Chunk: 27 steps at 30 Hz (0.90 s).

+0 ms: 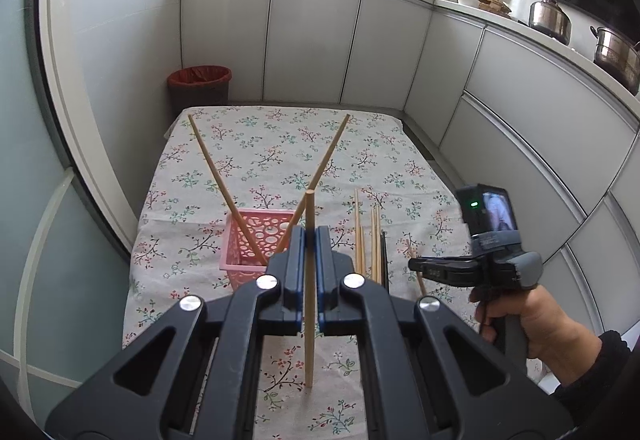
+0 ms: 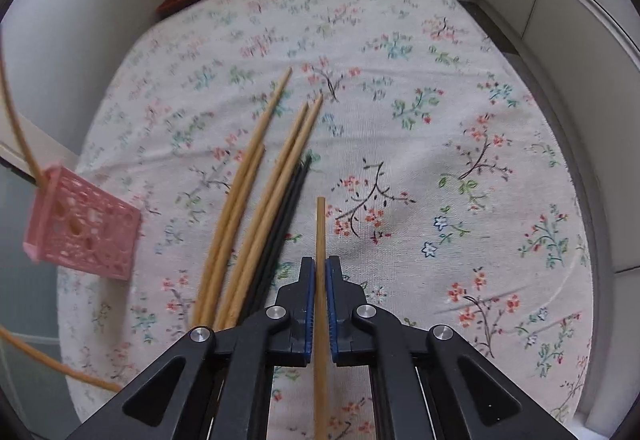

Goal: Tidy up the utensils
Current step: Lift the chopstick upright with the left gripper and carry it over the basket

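Note:
My left gripper (image 1: 309, 236) is shut on a wooden chopstick (image 1: 309, 320) held nearly upright above the floral cloth, just right of a pink perforated basket (image 1: 240, 256). Two wooden chopsticks (image 1: 216, 179) lean out of the basket. My right gripper (image 2: 320, 268) is shut on another wooden chopstick (image 2: 320, 232), held just above the cloth; it also shows in the left wrist view (image 1: 416, 264). Several wooden chopsticks (image 2: 244, 207) and black chopsticks (image 2: 280, 224) lie on the cloth to its left. The pink basket also shows in the right wrist view (image 2: 88, 236), at the far left.
The table (image 2: 440, 119) has a floral cloth. A red-lined bin (image 1: 199, 87) stands beyond its far left corner. White kitchen cabinets (image 1: 500, 99) run along the back and right, with pots on the counter.

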{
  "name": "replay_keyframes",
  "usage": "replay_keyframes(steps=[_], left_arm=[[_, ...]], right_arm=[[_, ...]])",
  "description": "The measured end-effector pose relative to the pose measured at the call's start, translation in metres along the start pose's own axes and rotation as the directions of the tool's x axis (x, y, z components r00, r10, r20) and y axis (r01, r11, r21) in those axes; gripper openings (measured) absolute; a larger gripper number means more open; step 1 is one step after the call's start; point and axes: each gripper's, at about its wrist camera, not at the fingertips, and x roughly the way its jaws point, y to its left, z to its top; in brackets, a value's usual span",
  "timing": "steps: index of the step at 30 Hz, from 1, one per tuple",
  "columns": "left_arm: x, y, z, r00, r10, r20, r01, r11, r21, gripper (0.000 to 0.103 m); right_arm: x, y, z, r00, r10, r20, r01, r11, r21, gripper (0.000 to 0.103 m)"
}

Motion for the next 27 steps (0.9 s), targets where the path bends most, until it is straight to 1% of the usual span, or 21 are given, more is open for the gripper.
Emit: replay_keyframes(steps=[4,9,14,16,20,21,22,24,25,27], left_arm=[[-0.008,0.001,0.001,1.0,0.0,0.028,0.0,1.0,-0.001,0.006],[-0.019,0.002,0.002,0.997,0.005,0.072,-0.005,1.0,-0.009,0.006],[-0.036,0.007,0.006,0.99,0.011,0.143,-0.006,0.999,-0.031,0.006],[-0.042,0.009,0.008,0.985,0.014,0.171,-0.008,0.999,-0.04,0.005],[-0.059,0.016,0.013,0.966,0.01,0.26,0.008,0.998,-0.068,0.006],[-0.064,0.018,0.015,0.956,0.009,0.292,0.015,0.997,-0.078,0.006],[-0.071,0.02,0.016,0.943,0.01,0.334,0.021,0.996,-0.087,0.006],[-0.079,0.022,0.018,0.923,0.017,0.384,0.022,0.995,-0.097,0.006],[-0.084,0.023,0.019,0.911,0.025,0.413,0.018,0.995,-0.101,0.006],[-0.085,0.024,0.021,0.899,0.046,0.435,0.0,0.995,-0.104,0.006]], right_arm=[[-0.042,-0.007,-0.006,0.995,0.049,0.089,-0.049,0.999,-0.004,0.006],[-0.09,-0.003,-0.009,0.977,0.083,0.198,-0.079,0.996,-0.027,0.006],[-0.139,0.007,-0.022,0.943,0.114,0.312,-0.093,0.992,-0.08,0.006],[-0.158,0.01,-0.027,0.923,0.127,0.363,-0.099,0.991,-0.094,0.006],[-0.185,0.017,-0.031,0.884,0.152,0.442,-0.112,0.987,-0.115,0.006],[-0.19,0.019,-0.031,0.876,0.159,0.456,-0.117,0.986,-0.119,0.006],[-0.194,0.022,-0.031,0.868,0.165,0.469,-0.12,0.985,-0.123,0.006],[-0.202,0.027,-0.03,0.852,0.176,0.493,-0.125,0.983,-0.136,0.006],[-0.205,0.029,-0.03,0.846,0.18,0.502,-0.125,0.982,-0.141,0.006],[-0.211,0.032,-0.031,0.837,0.189,0.514,-0.128,0.98,-0.151,0.006]])
